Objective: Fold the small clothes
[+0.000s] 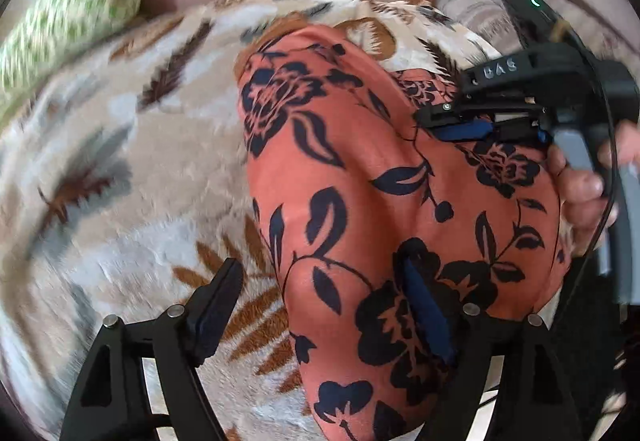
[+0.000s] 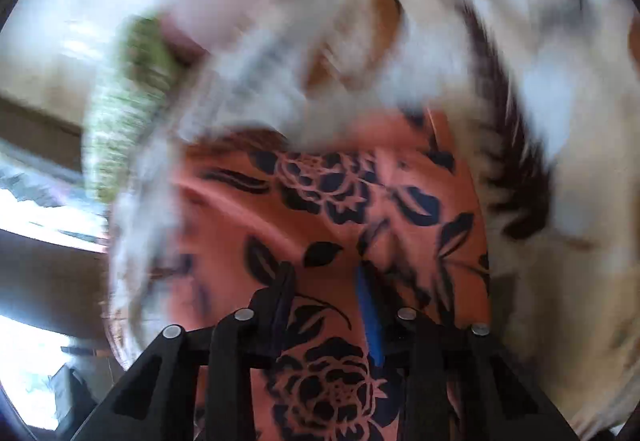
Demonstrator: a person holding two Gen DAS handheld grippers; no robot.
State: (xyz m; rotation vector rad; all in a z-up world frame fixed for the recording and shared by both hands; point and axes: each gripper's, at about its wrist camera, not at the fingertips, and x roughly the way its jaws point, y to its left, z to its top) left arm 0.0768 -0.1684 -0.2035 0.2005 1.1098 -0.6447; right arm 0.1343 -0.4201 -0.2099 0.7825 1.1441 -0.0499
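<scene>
Across the left wrist view, an orange flowered garment (image 1: 360, 201) lies on a feather-print blanket (image 1: 120, 161), filling centre and right; the left gripper (image 1: 324, 305) stands wide open at the bottom edge, one finger over the cloth, gripping nothing. At right the right gripper (image 1: 452, 121) nips the cloth. Its own blurred view shows the jaws narrowed around a fold. Folding looks barely begun.
</scene>
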